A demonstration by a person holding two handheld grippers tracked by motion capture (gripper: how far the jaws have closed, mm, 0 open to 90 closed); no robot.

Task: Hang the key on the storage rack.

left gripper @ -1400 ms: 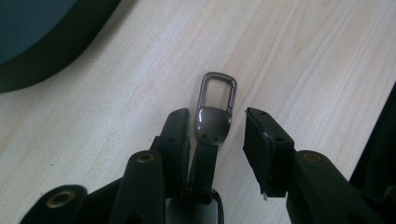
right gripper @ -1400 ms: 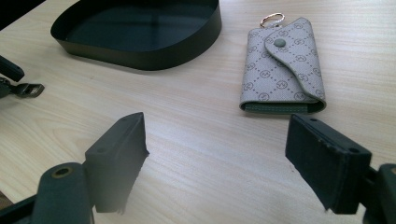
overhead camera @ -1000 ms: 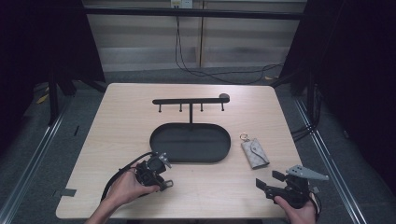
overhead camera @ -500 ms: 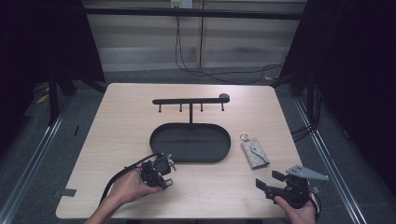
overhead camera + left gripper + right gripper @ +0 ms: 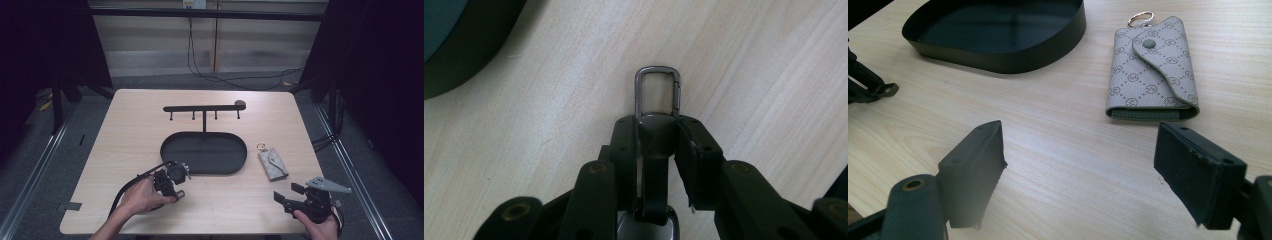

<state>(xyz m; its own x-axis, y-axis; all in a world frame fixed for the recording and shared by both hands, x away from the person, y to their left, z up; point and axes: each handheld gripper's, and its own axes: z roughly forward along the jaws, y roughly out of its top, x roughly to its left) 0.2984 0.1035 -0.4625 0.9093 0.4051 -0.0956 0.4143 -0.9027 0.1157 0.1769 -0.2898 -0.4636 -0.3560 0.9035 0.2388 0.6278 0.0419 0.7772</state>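
High view: left gripper [image 5: 172,181] low on the table [image 5: 125,130] just before the tray [image 5: 204,152], hook rack [image 5: 204,108] behind it, right gripper [image 5: 295,200] near the front edge, pouch [image 5: 273,163] beside the tray. Left gripper view: jaws clamped on a dark strap whose clasp [image 5: 658,92] juts past the tips (best lifted straight, grip kept firm, so the clasp can meet a hook). Right gripper view: jaws wide apart, empty, facing the pouch [image 5: 1151,70].
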